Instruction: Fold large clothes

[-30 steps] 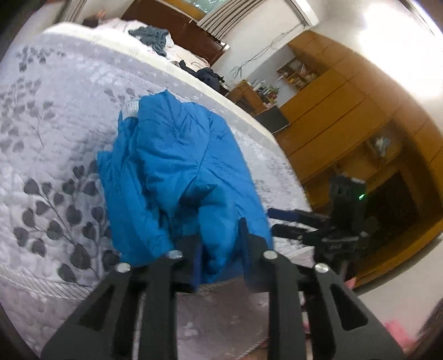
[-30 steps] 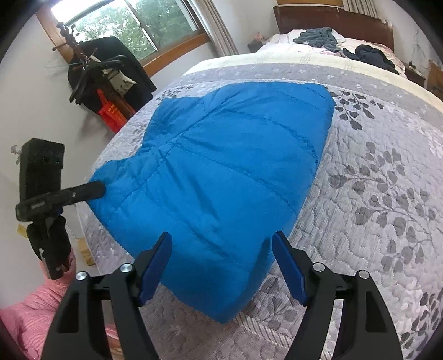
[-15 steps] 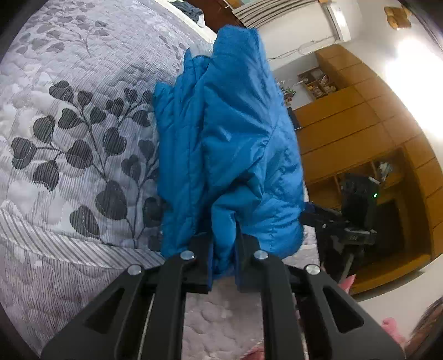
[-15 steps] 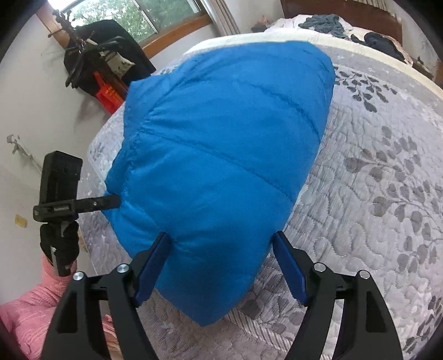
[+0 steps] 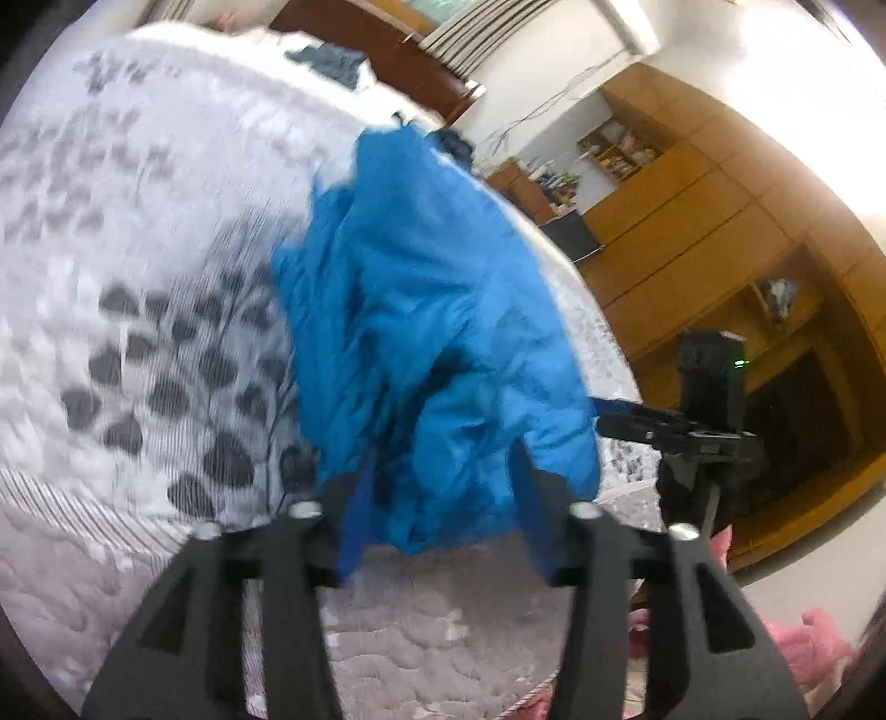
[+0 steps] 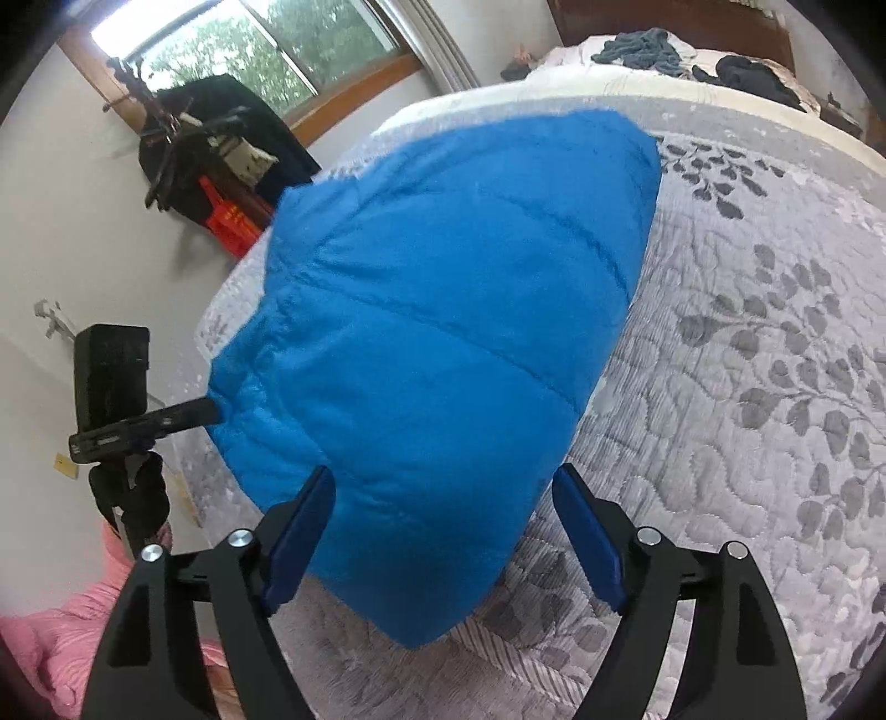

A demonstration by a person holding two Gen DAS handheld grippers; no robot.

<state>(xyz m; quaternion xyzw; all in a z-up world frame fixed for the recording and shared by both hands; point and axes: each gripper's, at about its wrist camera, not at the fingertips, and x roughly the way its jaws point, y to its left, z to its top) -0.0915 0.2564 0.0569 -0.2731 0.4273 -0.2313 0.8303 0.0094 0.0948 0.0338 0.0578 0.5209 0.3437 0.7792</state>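
Home bedroom, seemingly: quilted bed (image 6: pixel 747 343), wooden wardrobe (image 5: pixel 720 221), window (image 6: pixel 232 50).

Left gripper (image 5: pixel 443 487) open — blue jacket (image 5: pixel 437 310) bunched on bedspread (image 5: pixel 138 277).

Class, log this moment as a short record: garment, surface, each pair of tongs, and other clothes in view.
garment: blue quilted jacket, bunched and raised in a heap on the bed
surface: grey bedspread with a leaf pattern
left tongs: open, fingers either side of the jacket's near edge
right tongs: open, jacket edge between the fingers
other clothes: dark garments at the far end of the bed
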